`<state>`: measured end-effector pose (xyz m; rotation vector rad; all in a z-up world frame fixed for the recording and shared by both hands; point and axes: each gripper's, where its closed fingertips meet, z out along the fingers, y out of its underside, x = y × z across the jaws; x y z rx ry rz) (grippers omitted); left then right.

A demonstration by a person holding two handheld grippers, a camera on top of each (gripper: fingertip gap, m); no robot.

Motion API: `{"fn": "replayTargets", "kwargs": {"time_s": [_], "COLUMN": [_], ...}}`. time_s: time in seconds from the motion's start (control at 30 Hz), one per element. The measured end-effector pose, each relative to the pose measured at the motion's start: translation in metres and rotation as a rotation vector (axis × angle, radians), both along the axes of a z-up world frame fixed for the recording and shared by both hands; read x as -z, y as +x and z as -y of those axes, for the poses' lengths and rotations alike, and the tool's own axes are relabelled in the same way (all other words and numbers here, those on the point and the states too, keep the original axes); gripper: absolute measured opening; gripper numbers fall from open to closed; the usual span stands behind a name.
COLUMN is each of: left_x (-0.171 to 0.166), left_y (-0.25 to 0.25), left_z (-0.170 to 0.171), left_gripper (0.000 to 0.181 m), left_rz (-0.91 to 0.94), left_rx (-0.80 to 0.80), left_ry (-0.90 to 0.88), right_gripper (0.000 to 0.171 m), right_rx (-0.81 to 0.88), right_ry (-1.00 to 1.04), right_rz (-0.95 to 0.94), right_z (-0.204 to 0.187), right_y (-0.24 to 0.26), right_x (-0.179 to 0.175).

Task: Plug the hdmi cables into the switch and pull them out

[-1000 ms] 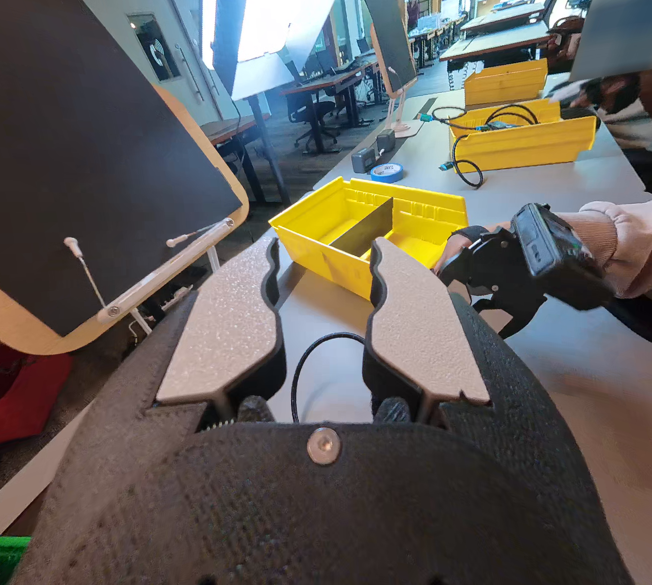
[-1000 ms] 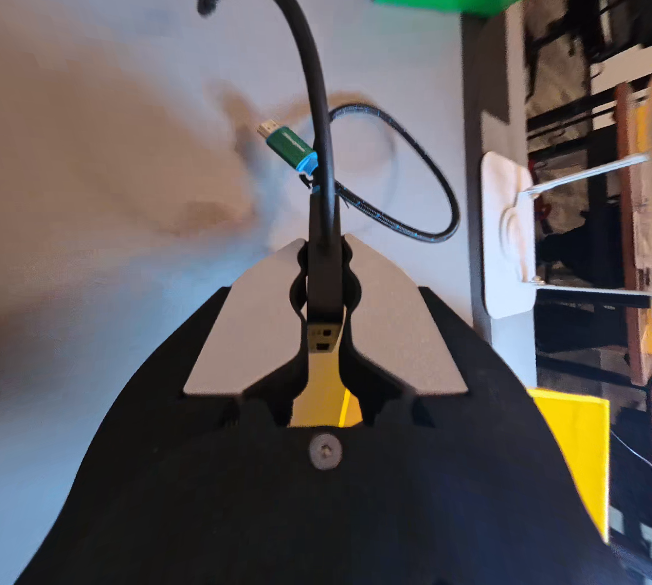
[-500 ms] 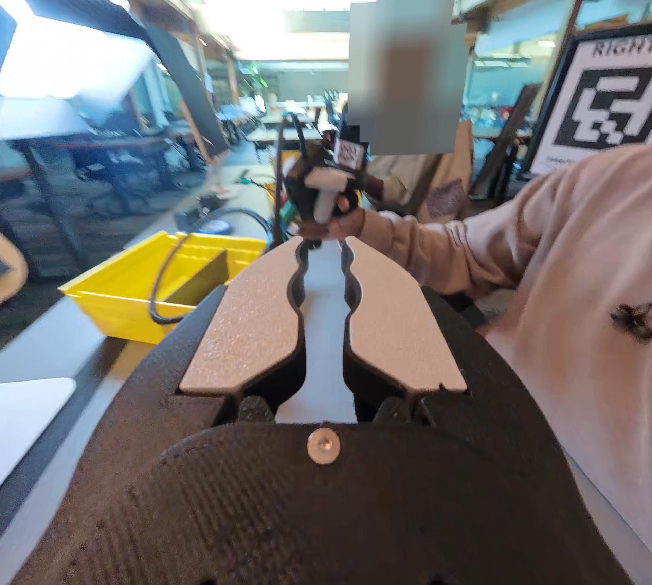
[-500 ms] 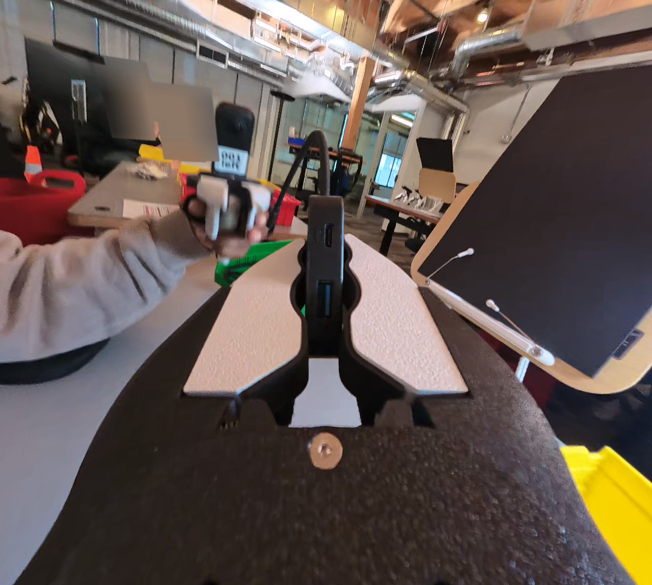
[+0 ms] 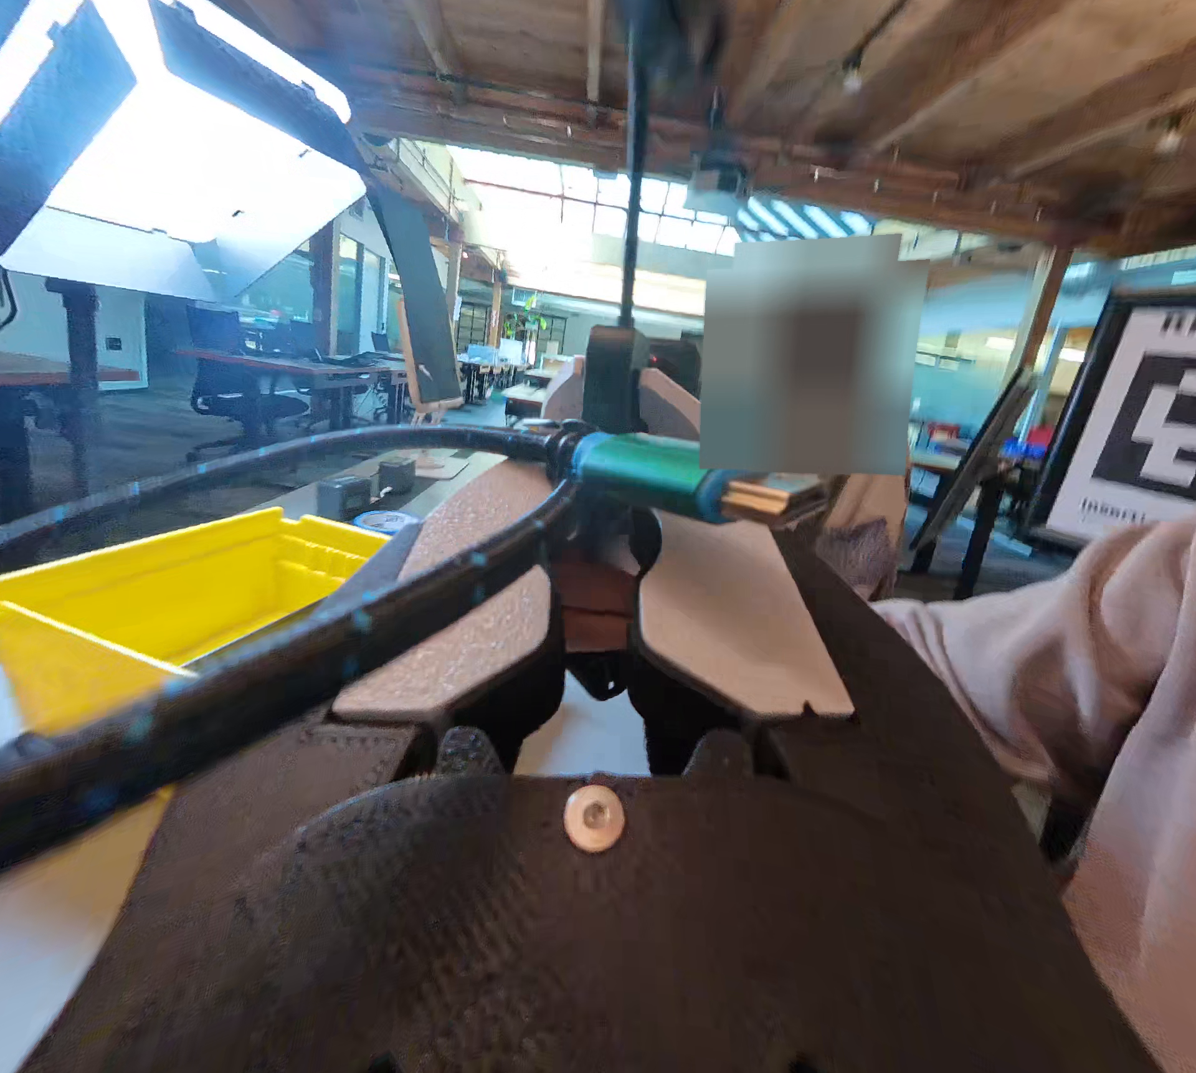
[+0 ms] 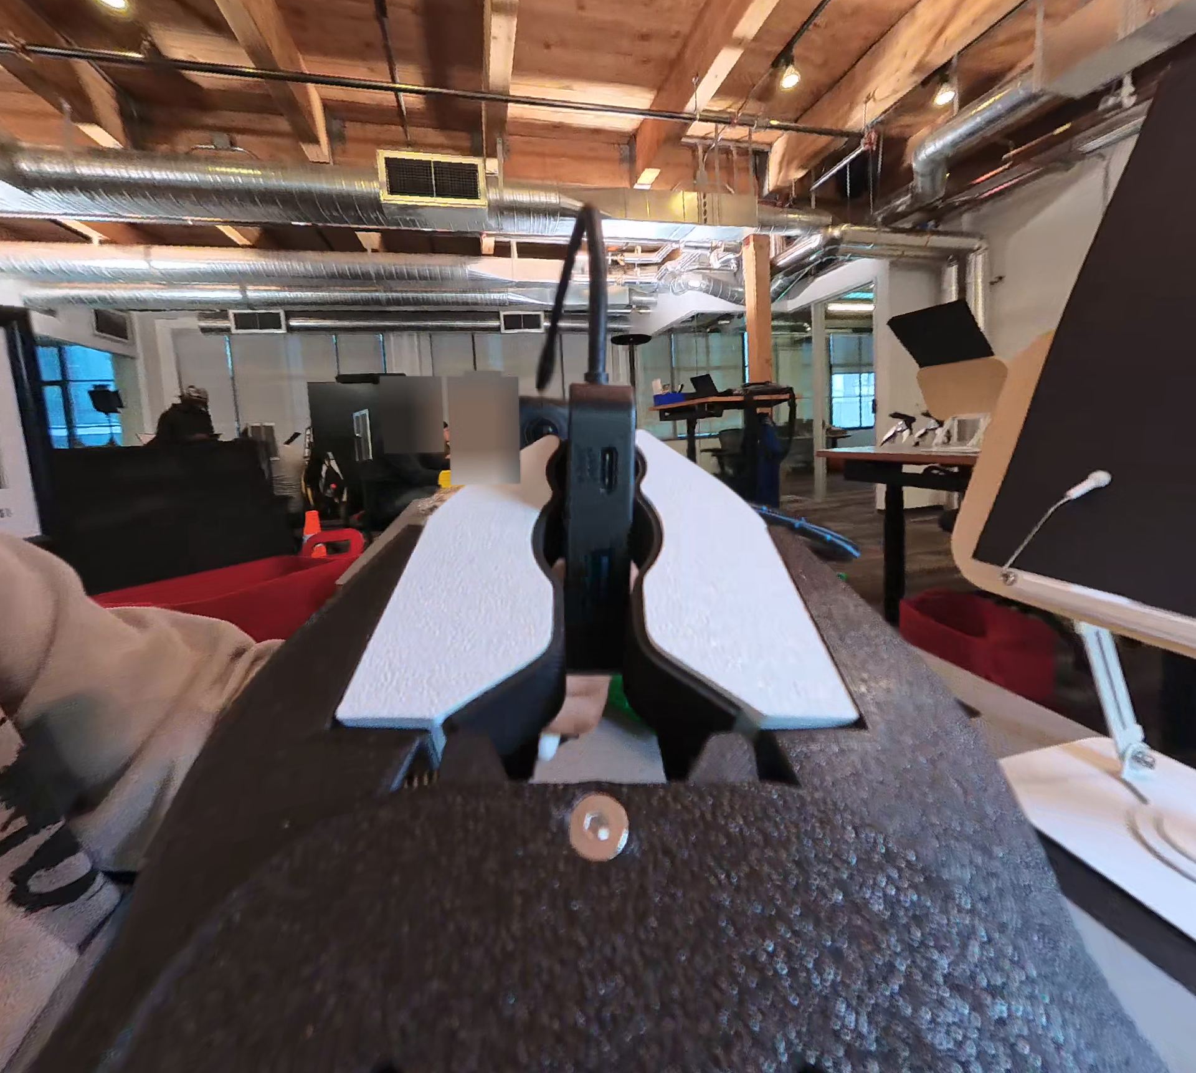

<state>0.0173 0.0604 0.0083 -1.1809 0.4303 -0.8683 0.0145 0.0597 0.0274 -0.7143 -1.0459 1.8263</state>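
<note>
My right gripper (image 6: 598, 449) is shut on the black HDMI switch (image 6: 598, 524), held upright on its edge with a port facing me. A short black cable (image 6: 592, 291) arcs up from its top. In the left wrist view the switch (image 5: 611, 375) stands just beyond my left gripper (image 5: 598, 498), between the right gripper's fingers (image 5: 673, 401). My left gripper's jaws stand a narrow gap apart. A green HDMI plug (image 5: 641, 475) lies crosswise at their tips, metal end pointing right. Its braided cable (image 5: 362, 608) runs over the left finger toward the lower left. I see no grip on it.
A yellow divided bin (image 5: 162, 589) sits on the table to the left. A person's pale sleeve (image 5: 1068, 686) fills the right. A black board on a white stand (image 6: 1100, 459) is close on the right in the right wrist view. A red bin (image 6: 246, 589) is behind. Both grippers' tips are close together, under 4 cm apart.
Both grippers have come close together and tilted upward. The green plug and its cable now lie across my left fingertips. My right gripper still holds the switch.
</note>
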Motion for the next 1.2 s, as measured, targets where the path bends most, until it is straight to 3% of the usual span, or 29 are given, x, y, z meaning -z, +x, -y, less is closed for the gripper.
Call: {"fn": "replayTargets", "kwargs": {"time_s": [0.17, 0.33, 0.47, 0.6, 0.77, 0.87, 1.0, 1.07, 1.2], "left_x": [0.001, 0.004, -0.002, 0.008, 0.036, 0.062, 0.089, 0.098, 0.096], "left_y": [-0.019, -0.049, -0.080, -0.111, -0.077, -0.064, -0.043, -0.039, -0.030], "left_z": [0.004, 0.015, 0.024, 0.021, 0.010, 0.003, -0.001, 0.000, 0.002], "left_gripper": [0.013, 0.013, 0.013, 0.013, 0.013, 0.013, 0.014, 0.013, 0.012], "left_rz": [-0.205, -0.513, -0.692, -0.884, -0.987, -1.140, -1.234, -1.280, -1.218], "left_rx": [-0.075, -0.246, -0.430, -0.655, -0.574, -0.569, -0.483, -0.444, -0.372], "left_ry": [-0.024, -0.044, -0.059, -0.155, -0.242, -0.292, -0.318, -0.322, -0.286], "right_gripper": [0.025, 0.025, 0.025, 0.026, 0.026, 0.034, 0.041, 0.034, 0.025], "right_rx": [0.021, 0.262, 0.387, 0.422, 0.636, 0.741, 0.712, 0.690, 0.584], "right_ry": [0.121, 0.489, 0.646, 0.747, 0.979, 1.060, 1.185, 1.240, 1.156], "right_rz": [0.183, 0.418, 0.432, 0.387, 0.414, 0.445, 0.548, 0.551, 0.544], "right_z": [-0.003, -0.030, -0.035, -0.014, -0.008, -0.019, -0.025, -0.025, -0.018], "right_y": [-0.017, -0.021, -0.014, -0.016, -0.039, -0.045, -0.053, -0.054, -0.053], "right_x": [0.034, 0.079, 0.071, 0.061, 0.075, 0.085, 0.122, 0.134, 0.139]}}
